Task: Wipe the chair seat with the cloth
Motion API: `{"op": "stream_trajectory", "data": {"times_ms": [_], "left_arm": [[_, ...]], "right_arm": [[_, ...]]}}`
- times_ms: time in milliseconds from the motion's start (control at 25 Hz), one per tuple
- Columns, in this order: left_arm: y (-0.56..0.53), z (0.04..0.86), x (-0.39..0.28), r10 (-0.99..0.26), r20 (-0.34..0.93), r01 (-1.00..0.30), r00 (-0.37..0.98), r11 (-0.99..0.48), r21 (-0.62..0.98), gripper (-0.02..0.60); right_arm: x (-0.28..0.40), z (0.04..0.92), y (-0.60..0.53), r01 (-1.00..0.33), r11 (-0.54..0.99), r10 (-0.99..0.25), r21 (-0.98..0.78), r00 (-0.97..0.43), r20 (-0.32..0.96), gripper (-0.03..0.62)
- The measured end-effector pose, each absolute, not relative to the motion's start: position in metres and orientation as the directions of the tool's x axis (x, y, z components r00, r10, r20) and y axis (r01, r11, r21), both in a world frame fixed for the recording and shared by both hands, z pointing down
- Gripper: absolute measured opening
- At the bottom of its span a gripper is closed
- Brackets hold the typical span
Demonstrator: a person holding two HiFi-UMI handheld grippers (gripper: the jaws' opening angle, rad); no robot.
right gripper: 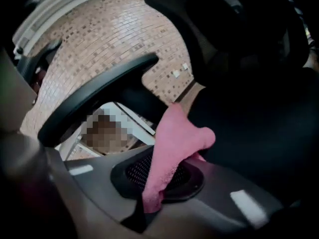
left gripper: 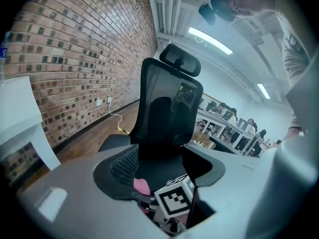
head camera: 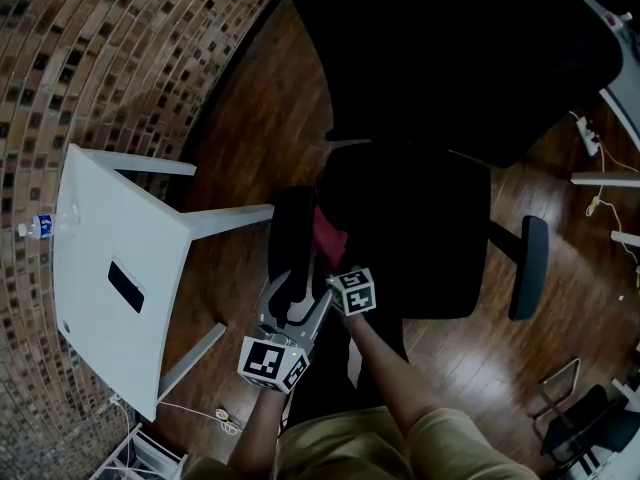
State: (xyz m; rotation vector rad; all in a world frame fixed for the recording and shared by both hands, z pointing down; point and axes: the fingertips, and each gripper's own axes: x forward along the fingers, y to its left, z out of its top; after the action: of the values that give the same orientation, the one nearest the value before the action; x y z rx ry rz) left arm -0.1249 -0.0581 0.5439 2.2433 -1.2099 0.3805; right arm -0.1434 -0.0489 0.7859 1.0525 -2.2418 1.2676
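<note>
We see one black office chair with two armrests, its seat bare to the right of the tools. One white table stands close on the left, across a strip of wood floor. Left gripper is released, jaws apart, empty. Right gripper is clenched on the one pink cloth, which sits at the seat's left edge just beside the left armrest.
</note>
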Motion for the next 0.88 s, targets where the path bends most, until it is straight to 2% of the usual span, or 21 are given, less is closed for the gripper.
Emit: {"op": "stream_trajectory", "data": {"times_ms": [80,200,320,440,520,600,680,760,880], "left_arm": [[-0.056,0.546,-0.127,-0.67,0.497,-0.834,0.551,-0.441,0.331,0.258],[-0.056,0.546,-0.126,-0.667,0.503,-0.835,0.55,-0.445,0.324,0.258],[-0.056,0.547,-0.121,-0.658,0.5,-0.826,0.564,-0.452,0.337,0.258],[-0.06,0.544,-0.108,-0.658,0.476,-0.812,0.584,-0.454,0.368,0.258],[-0.065,0.542,-0.097,-0.664,0.449,-0.799,0.598,-0.448,0.401,0.258],[-0.07,0.537,-0.089,-0.668,0.425,-0.786,0.611,-0.446,0.429,0.258],[-0.074,0.531,-0.085,-0.671,0.412,-0.779,0.617,-0.448,0.438,0.258],[-0.073,0.528,-0.084,-0.67,0.407,-0.777,0.621,-0.457,0.433,0.258],[-0.068,0.53,-0.091,-0.665,0.423,-0.785,0.615,-0.471,0.402,0.258]], "right_arm": [[-0.156,0.799,-0.044,-0.761,0.319,-0.406,-0.565,-0.649,0.644,0.017],[-0.107,0.819,-0.05,-0.822,0.285,-0.419,-0.494,-0.57,0.707,0.018],[0.006,0.84,-0.042,-0.922,0.165,-0.432,-0.35,-0.386,0.815,0.018],[0.15,0.842,-0.02,-0.991,-0.01,-0.441,-0.134,-0.116,0.89,0.018],[0.24,0.827,-0.002,-0.988,-0.153,-0.442,0.009,0.077,0.894,0.018],[0.291,0.813,0.014,-0.97,-0.232,-0.441,0.07,0.169,0.882,0.017],[0.301,0.808,0.02,-0.974,-0.204,-0.433,0.101,0.182,0.883,0.017],[0.282,0.811,0.019,-0.98,-0.187,-0.423,0.073,0.147,0.894,0.017],[0.186,0.82,-0.001,-0.979,-0.12,-0.462,-0.162,-0.089,0.883,0.017]]}}
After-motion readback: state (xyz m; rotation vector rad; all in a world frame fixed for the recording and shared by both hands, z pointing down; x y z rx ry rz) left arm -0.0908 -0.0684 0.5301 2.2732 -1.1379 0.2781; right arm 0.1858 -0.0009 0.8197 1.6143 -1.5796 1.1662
